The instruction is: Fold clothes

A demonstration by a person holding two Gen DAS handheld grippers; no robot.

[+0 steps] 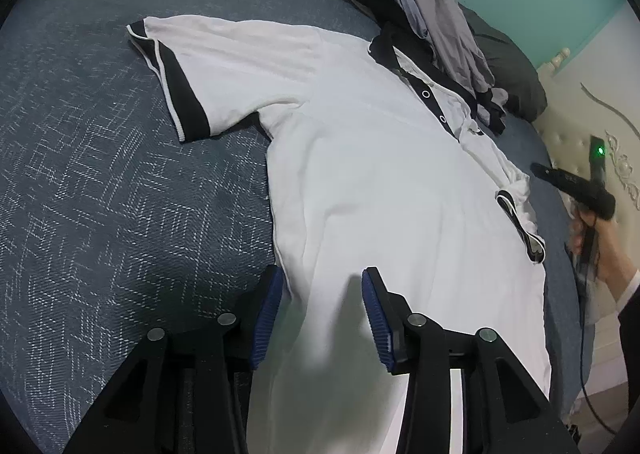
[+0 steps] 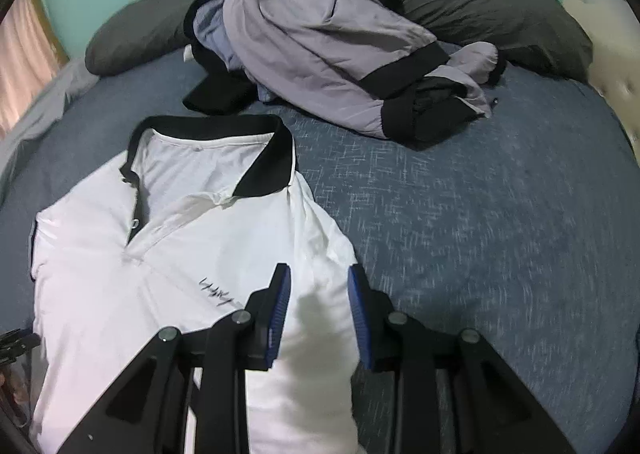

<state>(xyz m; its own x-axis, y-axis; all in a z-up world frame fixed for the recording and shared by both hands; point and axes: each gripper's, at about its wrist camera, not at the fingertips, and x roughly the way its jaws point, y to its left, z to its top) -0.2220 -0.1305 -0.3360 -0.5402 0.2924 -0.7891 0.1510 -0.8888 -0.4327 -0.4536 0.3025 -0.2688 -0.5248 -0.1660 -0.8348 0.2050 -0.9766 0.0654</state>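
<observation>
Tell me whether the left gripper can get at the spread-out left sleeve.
Probably yes. The left gripper hovers with jaws open over the white polo shirt; the sleeve lies flat on the bedspread, nothing covering it.

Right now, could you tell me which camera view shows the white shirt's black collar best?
The right wrist view: the black collar lies near, spread open and unobstructed. In the left wrist view the collar is far off, seen edge-on, and partly hidden by the grey clothes pile.

The shirt (image 1: pixel 380 181) lies flat on the bed (image 1: pixel 100 193); behind its collar, a clothes heap (image 2: pixel 332 41) against pillows (image 2: pixel 480 9).
</observation>
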